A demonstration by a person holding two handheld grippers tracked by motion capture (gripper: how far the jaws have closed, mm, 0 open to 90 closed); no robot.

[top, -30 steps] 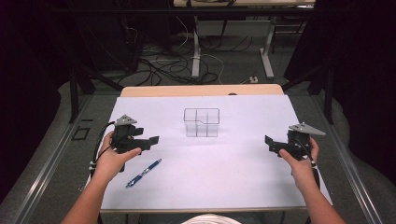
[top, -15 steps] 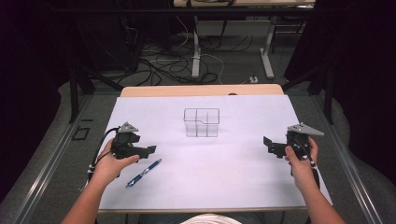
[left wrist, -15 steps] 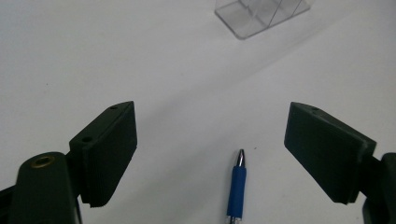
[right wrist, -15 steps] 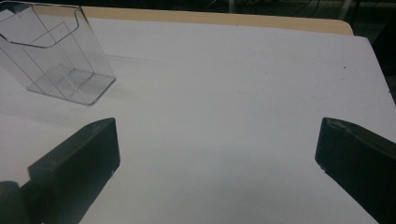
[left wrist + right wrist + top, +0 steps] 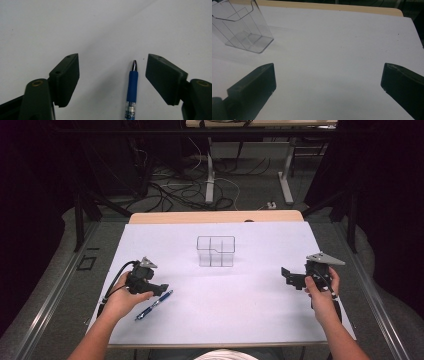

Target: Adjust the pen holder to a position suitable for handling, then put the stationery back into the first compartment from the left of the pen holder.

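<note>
High view: left gripper [image 5: 159, 289] low over the blue pen [image 5: 153, 305], lower left of the white desk [image 5: 260, 320]. Clear acrylic holder [image 5: 215, 251] upper centre.

Left gripper view: jaws closing, still wide. Pen off-centre right; centre it, then pinch the rubbery grip.

Right gripper view: right gripper [image 5: 328, 82] wide, empty.

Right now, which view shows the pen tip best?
The left gripper view: the pen lies between the open jaws of the left gripper, silver tip sharp, touching neither pad. The high view shows the whole pen as a small blue streak beside that gripper, tip unreadable. The right gripper view looks toward the clear holder.
</note>
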